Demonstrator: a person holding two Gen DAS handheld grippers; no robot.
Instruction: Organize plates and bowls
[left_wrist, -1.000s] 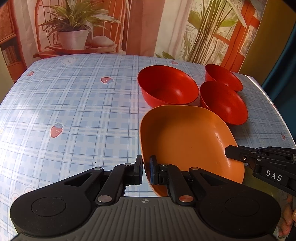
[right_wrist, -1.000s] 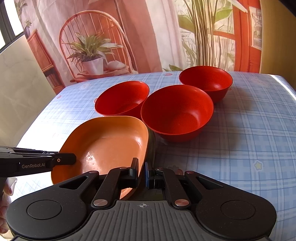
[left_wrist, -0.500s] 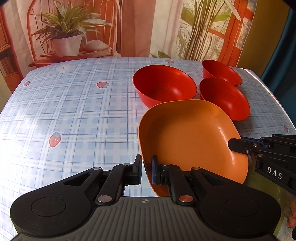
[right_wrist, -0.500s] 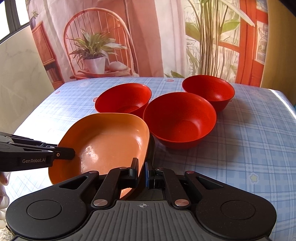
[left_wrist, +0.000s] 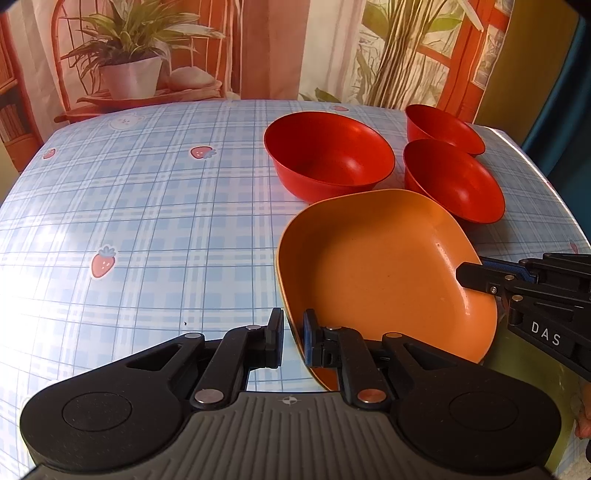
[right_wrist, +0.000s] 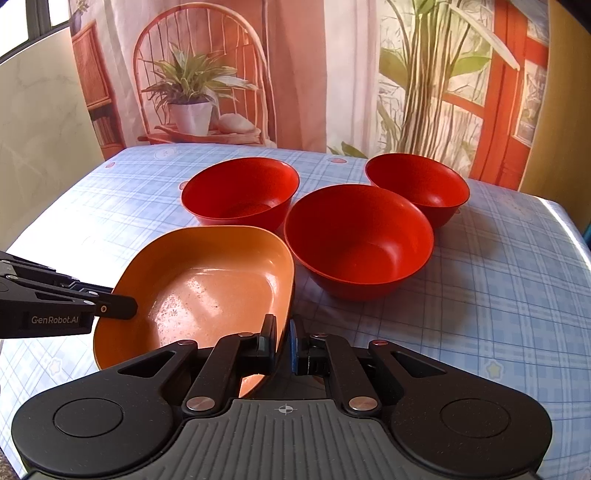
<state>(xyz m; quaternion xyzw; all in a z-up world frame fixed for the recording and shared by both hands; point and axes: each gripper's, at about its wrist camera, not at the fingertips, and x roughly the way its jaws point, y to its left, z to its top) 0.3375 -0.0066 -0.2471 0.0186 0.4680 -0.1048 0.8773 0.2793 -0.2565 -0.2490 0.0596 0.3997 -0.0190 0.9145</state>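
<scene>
We hold the orange plate (left_wrist: 384, 269) at the near edge of the bench (left_wrist: 147, 221) with both tongs: the right tongs (right_wrist: 282, 341) pinch its right rim tight, while the left tongs (left_wrist: 293, 338) straddle its left rim, jaws just eased a little apart. Three red bowls (right_wrist: 358, 240) sit just beyond

A blue plaid cloth (left_wrist: 155, 229) with strawberry prints covers the tabletop — behind hangs a backdrop (right_wrist: 295, 74) picturing a potted plant (right_wrist: 192, 99).
</scene>
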